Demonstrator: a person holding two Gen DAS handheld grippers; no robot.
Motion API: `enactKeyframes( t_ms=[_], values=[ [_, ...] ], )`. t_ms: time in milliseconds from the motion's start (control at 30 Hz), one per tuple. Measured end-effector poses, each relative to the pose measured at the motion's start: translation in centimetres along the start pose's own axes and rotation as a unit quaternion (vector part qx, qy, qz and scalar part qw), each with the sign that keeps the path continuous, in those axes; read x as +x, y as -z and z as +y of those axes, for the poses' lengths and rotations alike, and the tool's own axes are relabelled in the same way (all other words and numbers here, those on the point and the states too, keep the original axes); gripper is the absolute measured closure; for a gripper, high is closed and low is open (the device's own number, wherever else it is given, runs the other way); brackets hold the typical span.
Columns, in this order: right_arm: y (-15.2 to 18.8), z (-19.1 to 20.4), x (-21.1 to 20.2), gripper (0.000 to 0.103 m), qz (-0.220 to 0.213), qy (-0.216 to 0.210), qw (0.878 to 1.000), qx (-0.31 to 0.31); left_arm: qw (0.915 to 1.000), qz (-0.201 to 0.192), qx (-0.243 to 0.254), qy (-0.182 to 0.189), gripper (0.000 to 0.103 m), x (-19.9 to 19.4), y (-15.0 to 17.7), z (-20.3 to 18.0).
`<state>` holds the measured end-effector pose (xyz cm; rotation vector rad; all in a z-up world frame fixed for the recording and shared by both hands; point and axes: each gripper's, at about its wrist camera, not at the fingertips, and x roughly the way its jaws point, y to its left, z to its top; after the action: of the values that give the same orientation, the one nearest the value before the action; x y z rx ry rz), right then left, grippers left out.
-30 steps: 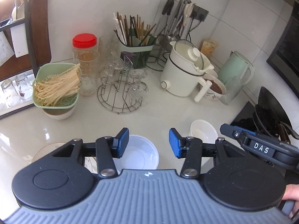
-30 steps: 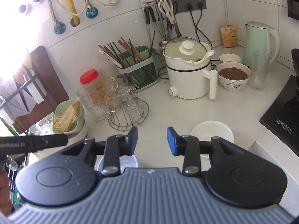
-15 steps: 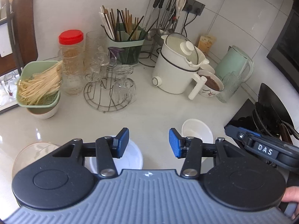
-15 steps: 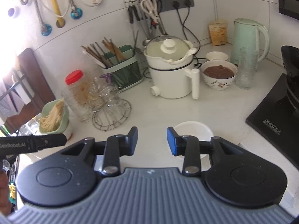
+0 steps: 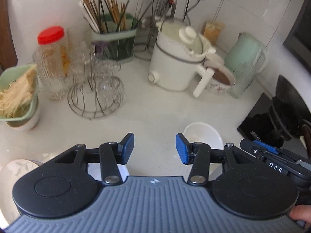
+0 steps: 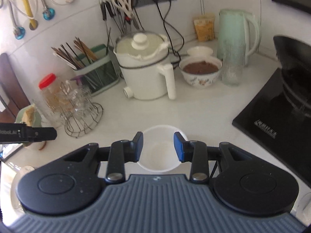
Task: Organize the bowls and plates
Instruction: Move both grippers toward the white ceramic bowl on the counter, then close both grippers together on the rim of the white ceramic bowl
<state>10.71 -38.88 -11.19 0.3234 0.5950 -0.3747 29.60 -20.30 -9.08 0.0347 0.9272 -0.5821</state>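
A small white bowl (image 6: 159,149) sits on the white counter, directly below and between the fingers of my right gripper (image 6: 158,147), which is open and empty above it. The same bowl shows in the left wrist view (image 5: 203,136), just right of my left gripper (image 5: 155,148), which is open and empty over bare counter. Another white bowl (image 5: 121,171) is mostly hidden under the left gripper's left finger. A patterned plate (image 5: 14,172) lies at the lower left of the left wrist view.
A white electric pot (image 6: 144,66), a patterned bowl of brown food (image 6: 200,70), a green kettle (image 6: 237,36) and a glass (image 6: 232,64) stand at the back. A wire rack of glasses (image 5: 93,89), a chopstick holder (image 5: 113,38) and a green noodle basket (image 5: 17,95) stand left. A black stove (image 6: 276,120) lies right.
Both grippers have swung to the right. The small white bowl now lies between my right gripper's fingers; the other white bowl has slid under my left gripper's left finger. Both stay open.
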Motion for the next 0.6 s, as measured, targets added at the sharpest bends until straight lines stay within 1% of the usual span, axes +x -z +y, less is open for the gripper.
enactKeyframes(
  t_ms=[100,267,333,500,600],
  values=[
    [-0.1,-0.9,1.5,0.065,0.016,-0.002,1.000,0.007,0.9998,0.021,0.001,-0.005,0.050,1.9,-0.2,-0.4],
    [-0.5,-1.7,3.9,0.065,0.019,-0.004,1.000,-0.002,0.9986,0.053,0.000,-0.006,0.050,5.5,-0.5,-0.9],
    [-0.6,-1.8,5.0,0.065,0.030,-0.005,1.000,-0.006,0.9981,0.062,0.000,-0.005,0.050,6.9,-0.7,-1.2],
    [-0.7,-2.5,7.1,0.065,0.046,-0.004,0.999,-0.005,0.9972,0.074,0.011,0.003,0.050,9.6,-1.3,-2.5],
    [-0.8,-3.0,8.1,0.065,0.055,-0.002,0.998,-0.001,0.9969,0.075,0.018,0.017,0.050,10.8,-1.3,-3.5]
  ],
)
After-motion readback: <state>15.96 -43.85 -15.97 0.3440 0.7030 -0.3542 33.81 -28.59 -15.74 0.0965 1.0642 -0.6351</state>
